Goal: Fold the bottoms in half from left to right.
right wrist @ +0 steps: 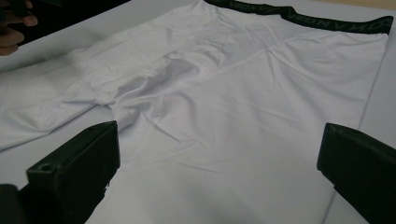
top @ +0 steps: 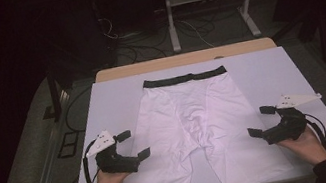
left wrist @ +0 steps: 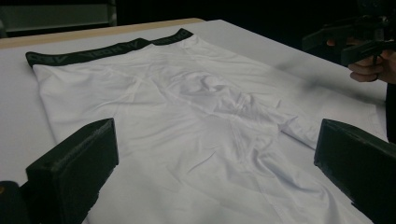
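White shorts (top: 192,122) with a black waistband (top: 184,77) lie flat on the white board (top: 269,72), waistband at the far side, both legs toward me. My left gripper (top: 134,143) hovers open at the outer edge of the left leg, jaws pointing inward. At the outer edge of the right leg my right gripper (top: 261,120) is likewise open, mirrored. In the left gripper view the shorts (left wrist: 187,121) spread between the wide-apart jaws, and the other gripper (left wrist: 359,39) shows at top right. The right gripper view shows the shorts (right wrist: 243,107) and waistband (right wrist: 303,16).
The board rests on a wooden table (top: 186,59). Beyond it stands a metal frame (top: 209,7) with cables on the dark floor. Bare board lies left and right of the shorts.
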### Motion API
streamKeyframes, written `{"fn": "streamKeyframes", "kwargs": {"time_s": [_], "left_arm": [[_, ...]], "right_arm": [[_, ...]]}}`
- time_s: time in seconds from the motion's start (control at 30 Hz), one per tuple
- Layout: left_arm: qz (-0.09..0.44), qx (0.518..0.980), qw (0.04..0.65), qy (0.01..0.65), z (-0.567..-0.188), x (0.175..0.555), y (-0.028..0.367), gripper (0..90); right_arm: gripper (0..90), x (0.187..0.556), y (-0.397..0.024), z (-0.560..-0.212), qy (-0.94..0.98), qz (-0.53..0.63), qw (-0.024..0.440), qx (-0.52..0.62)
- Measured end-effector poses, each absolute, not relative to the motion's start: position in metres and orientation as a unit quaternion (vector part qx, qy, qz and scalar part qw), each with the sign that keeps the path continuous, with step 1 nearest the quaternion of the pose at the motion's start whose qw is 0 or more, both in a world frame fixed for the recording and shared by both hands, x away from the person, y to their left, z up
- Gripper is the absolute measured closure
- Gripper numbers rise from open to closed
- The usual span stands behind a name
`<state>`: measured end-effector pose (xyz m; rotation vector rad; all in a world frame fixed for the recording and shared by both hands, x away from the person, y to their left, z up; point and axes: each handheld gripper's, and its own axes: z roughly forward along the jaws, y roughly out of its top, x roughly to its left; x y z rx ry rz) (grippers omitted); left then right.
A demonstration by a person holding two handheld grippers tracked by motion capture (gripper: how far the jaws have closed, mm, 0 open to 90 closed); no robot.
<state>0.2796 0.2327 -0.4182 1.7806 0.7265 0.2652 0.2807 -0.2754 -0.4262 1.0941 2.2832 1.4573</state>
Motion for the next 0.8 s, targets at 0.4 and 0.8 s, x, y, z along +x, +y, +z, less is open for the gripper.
{"fn": "streamKeyframes", "kwargs": {"time_s": [0.4,0.8], "left_arm": [[0.104,0.762,0.565,0.299,-0.418,0.276,0.223,0.0],[0.098,0.768,0.56,0.294,-0.42,0.275,0.218,0.0]], "right_arm": [[0.0,0.278,-0.277,-0.421,0.772,0.501,0.115,0.374],[0.0,0.285,-0.278,-0.406,0.766,0.507,0.125,0.375]]}}
